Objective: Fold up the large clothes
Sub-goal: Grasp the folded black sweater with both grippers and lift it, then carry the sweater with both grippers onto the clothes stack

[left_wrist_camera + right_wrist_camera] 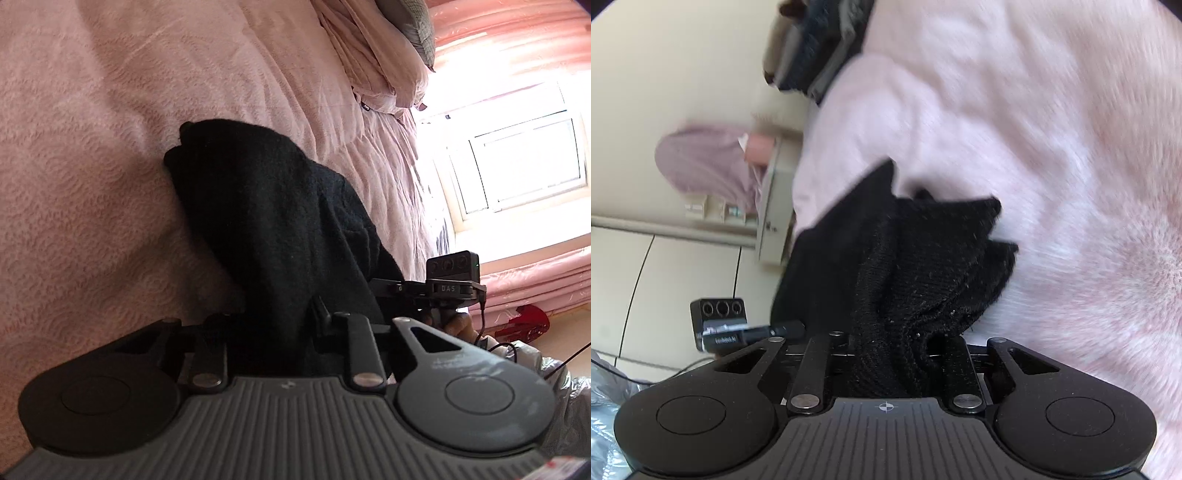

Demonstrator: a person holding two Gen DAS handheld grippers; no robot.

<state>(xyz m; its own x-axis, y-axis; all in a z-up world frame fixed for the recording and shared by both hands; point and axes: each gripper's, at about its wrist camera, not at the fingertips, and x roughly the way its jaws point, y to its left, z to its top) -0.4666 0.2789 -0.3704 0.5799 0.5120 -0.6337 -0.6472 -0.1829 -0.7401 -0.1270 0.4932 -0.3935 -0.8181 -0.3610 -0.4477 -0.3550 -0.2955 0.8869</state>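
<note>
On a pink bed [110, 147], a black knitted garment [266, 221] bunches up and hides the fingertips of both tools, the left gripper [273, 332] clamped on one edge, the right gripper [894, 354], its view blurred, pinching gathered folds beside it.

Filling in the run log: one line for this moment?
left gripper: shut on black knitted garment | right gripper: shut on garment | over pink quilted bedspread

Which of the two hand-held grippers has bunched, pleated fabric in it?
The right hand-held gripper: the black garment gathers into pleats there, while it hangs smoother at the left.
</note>
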